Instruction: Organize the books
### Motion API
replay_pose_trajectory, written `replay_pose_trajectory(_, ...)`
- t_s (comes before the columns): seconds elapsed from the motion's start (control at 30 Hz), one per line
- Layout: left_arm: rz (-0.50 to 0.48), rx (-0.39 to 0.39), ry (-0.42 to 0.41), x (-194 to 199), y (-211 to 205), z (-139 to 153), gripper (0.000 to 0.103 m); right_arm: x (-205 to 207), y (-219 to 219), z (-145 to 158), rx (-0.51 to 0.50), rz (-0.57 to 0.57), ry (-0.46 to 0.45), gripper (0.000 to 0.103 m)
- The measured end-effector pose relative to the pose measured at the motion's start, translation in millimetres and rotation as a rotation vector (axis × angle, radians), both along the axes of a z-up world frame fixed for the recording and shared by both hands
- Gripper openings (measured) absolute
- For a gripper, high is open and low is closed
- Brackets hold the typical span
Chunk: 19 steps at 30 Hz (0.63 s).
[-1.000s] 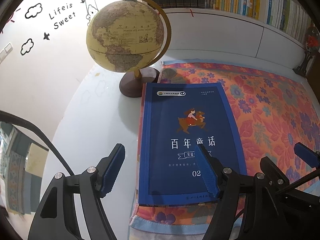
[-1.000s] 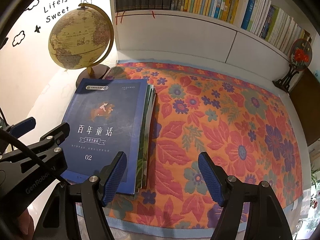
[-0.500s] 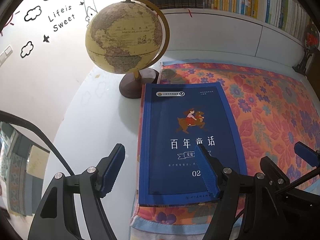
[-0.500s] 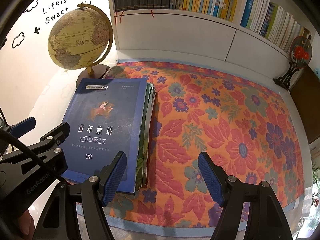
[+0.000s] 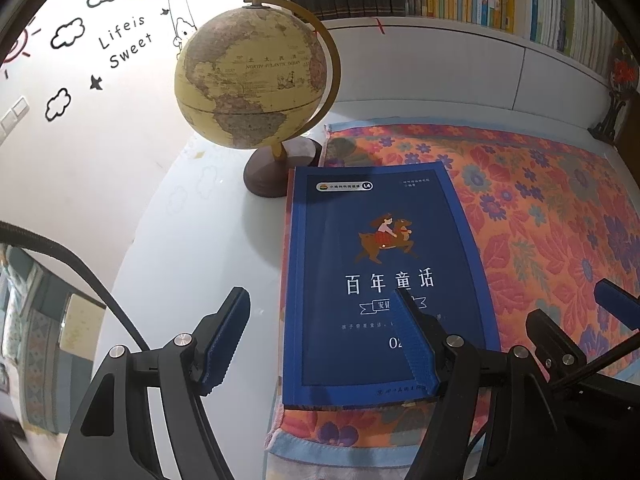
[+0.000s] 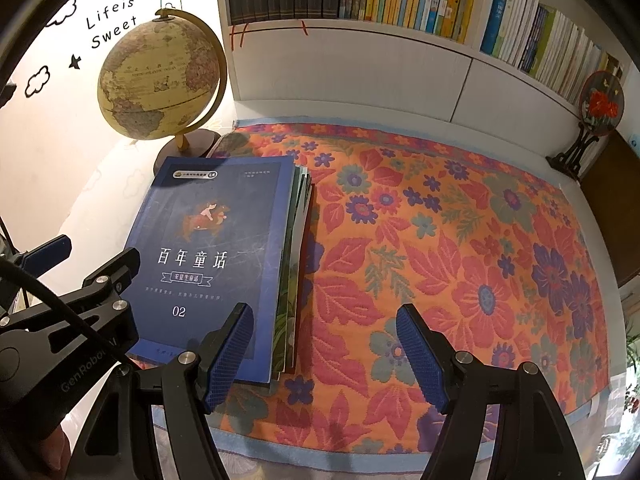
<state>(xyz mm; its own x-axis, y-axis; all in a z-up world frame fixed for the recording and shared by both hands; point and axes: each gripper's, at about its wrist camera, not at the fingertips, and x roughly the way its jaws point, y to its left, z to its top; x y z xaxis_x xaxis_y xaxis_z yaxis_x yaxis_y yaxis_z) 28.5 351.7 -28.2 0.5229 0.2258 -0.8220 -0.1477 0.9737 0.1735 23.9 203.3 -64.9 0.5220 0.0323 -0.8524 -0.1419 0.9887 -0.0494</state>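
Nothing moved: tongs [image 5: 326, 338] above book [image 5: 376, 264]

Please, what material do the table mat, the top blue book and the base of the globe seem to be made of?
Table mat: woven cloth, matte, probably; the flower pattern shows a knitted grain and a stitched blue hem.
Top blue book: paper with a smooth, slightly glossy cover; light reflects softly.
Globe base: dark brown, polished; wood or wood-look plastic, cannot tell.
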Motion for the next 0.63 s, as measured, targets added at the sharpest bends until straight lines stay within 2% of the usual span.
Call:
replay_pose_trajectory(0.33,0.003,0.013,-0.009,-10.4,-4.6,6.1,0.070,-10.0,-2.4,9.1,0.015,0.006,-0.023,0.072)
replay_pose_trajectory(0.53,0.019,0.016,-0.069,-23.7,-5.5,20.9,0.070,-15.1,-7.3,20.7,0.035,0.013,-0.050,0.072)
replay_pose_trajectory(0.63,0.013,0.015,-0.074,-25.0,-6.6,26.3,0.070,-17.9,-8.8,27.8,0.035,0.024,-0.070,0.072)
